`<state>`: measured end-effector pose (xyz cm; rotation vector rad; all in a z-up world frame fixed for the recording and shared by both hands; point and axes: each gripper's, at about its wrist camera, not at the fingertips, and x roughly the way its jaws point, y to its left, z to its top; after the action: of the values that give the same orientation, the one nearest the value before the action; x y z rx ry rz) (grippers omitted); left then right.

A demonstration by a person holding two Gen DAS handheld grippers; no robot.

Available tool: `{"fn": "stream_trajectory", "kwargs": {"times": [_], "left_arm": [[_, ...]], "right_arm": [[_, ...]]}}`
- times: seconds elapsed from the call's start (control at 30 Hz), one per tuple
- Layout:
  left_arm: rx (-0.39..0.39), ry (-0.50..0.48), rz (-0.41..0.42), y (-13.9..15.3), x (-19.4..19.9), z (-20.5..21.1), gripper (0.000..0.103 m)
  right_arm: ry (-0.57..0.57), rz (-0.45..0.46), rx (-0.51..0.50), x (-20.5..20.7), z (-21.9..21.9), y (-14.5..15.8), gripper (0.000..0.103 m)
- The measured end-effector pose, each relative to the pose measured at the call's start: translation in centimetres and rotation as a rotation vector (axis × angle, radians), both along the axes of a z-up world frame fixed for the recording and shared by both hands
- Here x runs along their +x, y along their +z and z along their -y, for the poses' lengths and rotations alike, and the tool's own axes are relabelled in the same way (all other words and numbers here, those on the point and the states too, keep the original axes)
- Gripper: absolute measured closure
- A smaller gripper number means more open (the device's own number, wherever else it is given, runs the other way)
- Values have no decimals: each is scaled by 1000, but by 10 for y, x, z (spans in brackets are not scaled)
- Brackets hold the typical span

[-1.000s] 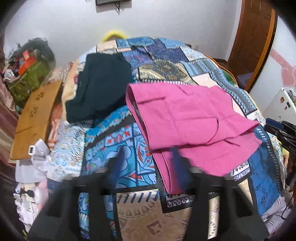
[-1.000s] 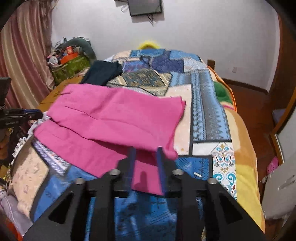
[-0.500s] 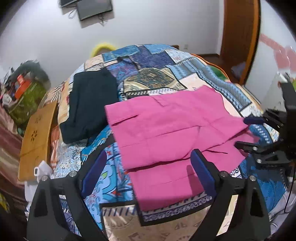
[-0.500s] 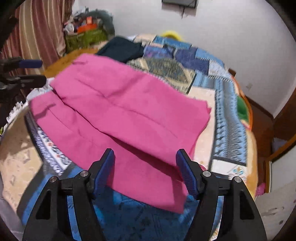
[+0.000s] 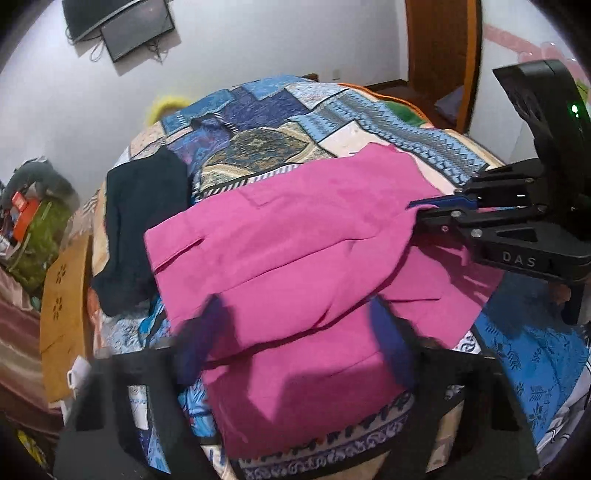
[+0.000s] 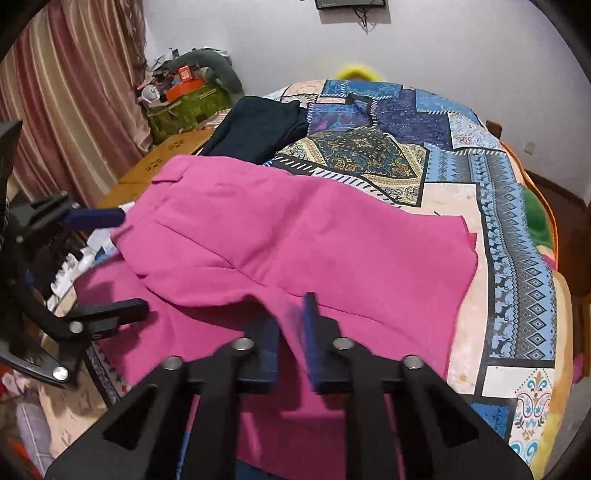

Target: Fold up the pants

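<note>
Two fisheye views look across a bed covered by a patchwork quilt [image 6: 491, 206] in blues, creams and navy.

Only the left wrist view shows the wooden door [image 5: 439, 40] at 1 o'clock and the right gripper [image 5: 417, 206] from the side at 3 o'clock, its blue-tipped fingers closed on the raised edge of the pink pants [image 5: 295, 258]. Only the right wrist view shows the striped curtain [image 6: 70, 92] at 10 o'clock and the left gripper [image 6: 110, 266] entering from 9 o'clock, its two fingers spread wide apart, one above and one below the cloth edge at that side.

Both views share a dark folded garment [image 5: 140, 218] lying beyond the pants, touching their far edge, and a wall-mounted screen [image 5: 125, 26] near 12 o'clock.

In its own view the left gripper's blurred fingers stand wide apart over the near part of the pants. In the right wrist view the right gripper's own fingers sit close together with a ridge of pink fabric pinched between them.

The pants fill the middle of the bed: bright magenta, matte, one layer folded over another, the upper layer lifted into a soft hump with a few long creases, the lower layer flat on the quilt.
</note>
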<state>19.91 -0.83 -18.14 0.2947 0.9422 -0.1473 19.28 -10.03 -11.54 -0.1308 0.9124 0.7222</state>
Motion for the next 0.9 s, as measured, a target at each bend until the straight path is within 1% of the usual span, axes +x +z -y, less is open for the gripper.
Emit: {"fn": "stream_trajectory", "kwargs": {"times": [0.03, 0.1, 0.13, 0.2, 0.27, 0.33, 0.4, 0.47, 0.53, 0.6, 0.7, 0.77, 0.9], "left_arm": [[-5, -6, -7, -1, 2, 1, 48], [1, -16, -2, -1, 5, 3, 63], [9, -18, 6, -1, 6, 4, 67], [12, -17, 15, 1, 6, 5, 84], [-17, -18, 29, 8, 5, 4, 93], [-38, -32, 80, 23, -3, 4, 94], [-70, -43, 110, 38, -11, 4, 95], [-101, -47, 115, 48, -16, 2, 95], [-142, -53, 103, 56, -23, 0, 95], [-166, -53, 88, 57, -28, -2, 95], [-172, -49, 71, 52, -36, 0, 95], [-189, -45, 46, 44, -41, 0, 95], [-189, -29, 3, 28, -47, 1, 94]], "right_arm": [[-2, 8, 6, -1, 0, 2, 95], [-6, 23, 14, -1, 0, 6, 97], [-10, 38, 21, -2, 1, 10, 98], [-15, 60, 36, -5, 3, 16, 98], [-17, 75, 49, -4, 7, 23, 98], [-12, 100, 54, -8, 8, 31, 99], [-1, 125, 51, -14, 9, 39, 100], [7, 132, 57, -17, 12, 44, 100], [20, 134, 68, -22, 16, 50, 100], [30, 140, 67, -28, 18, 52, 100], [43, 141, 62, -37, 20, 51, 100], [43, 120, 64, -41, 20, 45, 100], [43, 80, 57, -46, 20, 30, 100]]}}
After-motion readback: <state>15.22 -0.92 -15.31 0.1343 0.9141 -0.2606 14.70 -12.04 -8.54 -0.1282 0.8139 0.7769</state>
